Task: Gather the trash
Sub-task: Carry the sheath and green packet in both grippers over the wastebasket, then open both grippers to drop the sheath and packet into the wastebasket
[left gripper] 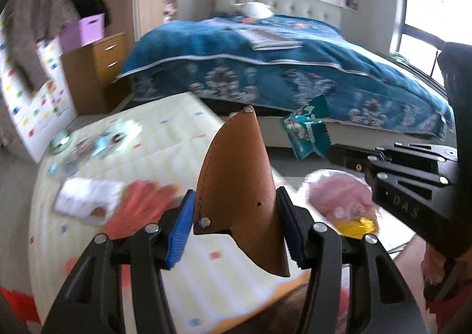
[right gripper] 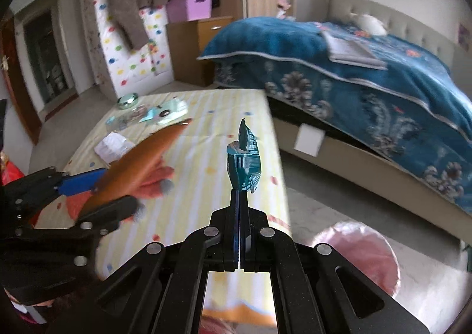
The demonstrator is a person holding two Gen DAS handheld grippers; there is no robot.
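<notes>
Right gripper (right gripper: 239, 189) is clamped on the teal wrapper (right gripper: 243, 163), above the yellow mat's (right gripper: 206, 139) edge — keep it pinched until it hangs squarely over the pink-lined bin (right gripper: 358, 254), then release. Left gripper (left gripper: 236, 216) grips a brown leather pouch (left gripper: 236, 174) — keep it clear.

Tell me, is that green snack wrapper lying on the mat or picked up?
Picked up. The right gripper is shut on the green snack wrapper, holding it in the air above the mat.
</notes>
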